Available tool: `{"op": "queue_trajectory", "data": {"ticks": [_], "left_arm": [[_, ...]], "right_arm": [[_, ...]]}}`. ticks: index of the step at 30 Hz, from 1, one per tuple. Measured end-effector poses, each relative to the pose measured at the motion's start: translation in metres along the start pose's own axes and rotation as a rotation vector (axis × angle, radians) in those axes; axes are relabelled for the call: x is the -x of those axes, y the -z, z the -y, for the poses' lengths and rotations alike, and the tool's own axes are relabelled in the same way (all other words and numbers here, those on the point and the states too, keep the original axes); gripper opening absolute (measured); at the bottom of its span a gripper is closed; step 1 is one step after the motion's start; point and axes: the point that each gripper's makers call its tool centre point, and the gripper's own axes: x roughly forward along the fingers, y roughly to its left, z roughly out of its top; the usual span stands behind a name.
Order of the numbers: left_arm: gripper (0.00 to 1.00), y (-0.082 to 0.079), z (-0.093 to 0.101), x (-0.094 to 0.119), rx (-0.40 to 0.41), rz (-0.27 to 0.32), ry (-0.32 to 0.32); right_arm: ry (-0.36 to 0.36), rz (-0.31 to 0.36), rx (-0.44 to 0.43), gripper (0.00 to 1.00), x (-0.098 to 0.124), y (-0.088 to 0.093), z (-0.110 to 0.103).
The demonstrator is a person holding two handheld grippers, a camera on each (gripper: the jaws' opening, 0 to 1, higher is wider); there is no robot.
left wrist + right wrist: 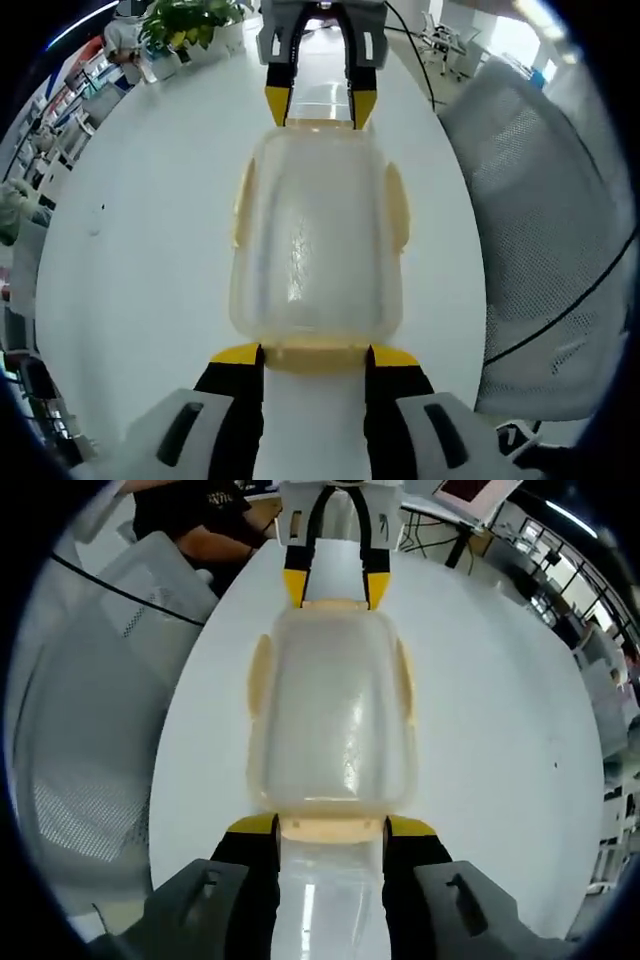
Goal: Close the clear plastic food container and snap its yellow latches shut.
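Container (pixel 315 240) of clear plastic lies on the white counter (pixel 150 230) between the two tools, its lid down over the box. In the left gripper view the left tool (pixel 313 358) has its yellow-tipped jaws spread to either side of the near yellow latch (pixel 312 356), one jaw at each end of it, touching or almost touching the container's near end. At the far end the right tool (pixel 320 105) meets the container head-on, its jaws likewise spread around the far latch (pixel 320 124). The side latches (pixel 397 205) lie flat along the long walls.

In the right gripper view the same container (pixel 335 715) runs away from the camera, the right tool (pixel 331 827) straddling the near latch (pixel 331 828) with jaws apart, and the left tool (pixel 336 585) standing at the opposite end. Whether either tool presses the latch between its jaws cannot be told.

A grey mesh chair (pixel 545 230) stands beside the counter, with a black cable (pixel 570 300) across its back. A potted plant (pixel 190 22) sits at the counter's far edge. A person in a dark top (pixel 190 520) sits beyond the counter in the right gripper view.
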Motion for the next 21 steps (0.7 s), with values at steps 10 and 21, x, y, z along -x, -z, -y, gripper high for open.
{"op": "queue_trajectory", "data": {"ticks": [10,21], "left_arm": [[0.33,-0.040,0.005,0.005,-0.014,-0.009,-0.030],[0.33,-0.110,0.006,-0.014,-0.046,0.022,-0.028]], "right_arm": [[0.033,0.008,0.028,0.36,0.035,0.023,-0.002],[0.052,-0.005,-0.026,0.36,0.065,0.089,-0.010]]}}
